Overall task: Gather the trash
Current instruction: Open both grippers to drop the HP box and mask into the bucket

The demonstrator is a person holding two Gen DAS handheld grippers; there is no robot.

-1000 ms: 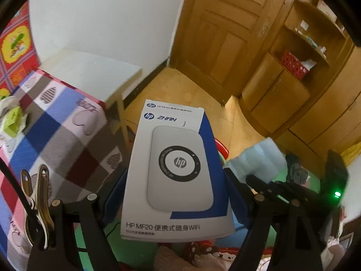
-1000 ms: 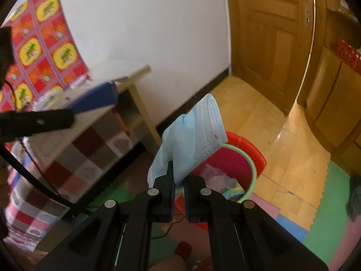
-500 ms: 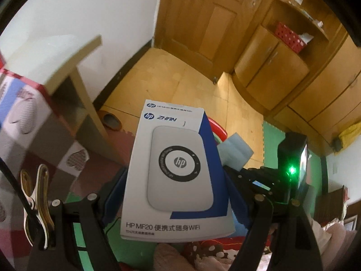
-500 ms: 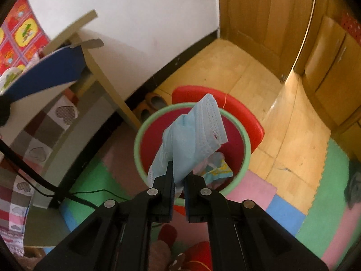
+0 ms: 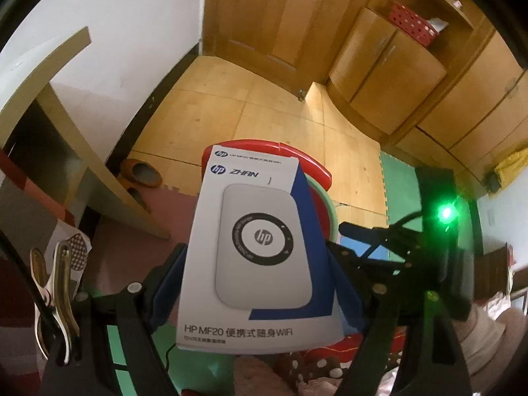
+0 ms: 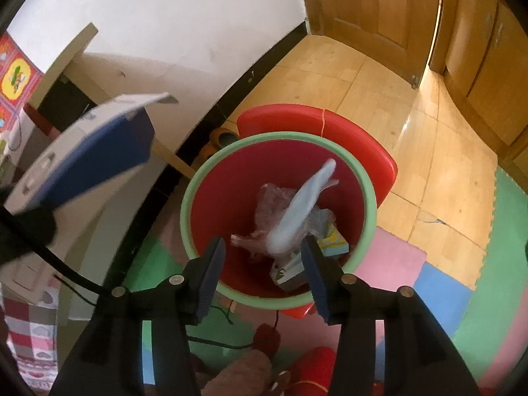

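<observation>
While the right gripper [image 6: 264,257] hung over the bin [image 6: 277,300], its jaws stood wide apart with nothing between the pads. Mask [image 6: 300,211], pale blue, sat blurred in the gap ahead of the fingers, not touching either one, over the bin's red inside. Could not tell whether it was in the air or already resting on the trash. Bin had a green rim, red wall; inside lay crumpled pinkish plastic [image 6: 267,204] and a yellow-blue packet [image 6: 335,242] near the right finger [image 6: 316,274]. Red lid [image 6: 356,138] stuck out behind the bin on the floor side.

Left gripper [image 5: 257,283] was closed on the box [image 5: 257,250], blue pads pressed to both long edges, box upright with its white face toward the camera. HP logo and a printed device showed on it. In the right view the box [image 6: 89,151] was up left of the bin, not over the opening. In the left view the bin [image 5: 321,194] was mostly hidden behind the box, only red lid and a bit of green rim showing.

Slippers [image 5: 140,173] lay by the wall under the table [image 5: 62,66]. Metal clip [image 5: 54,293] hung at the left edge. Foam mats [image 6: 435,283] covered the floor near the bin.
</observation>
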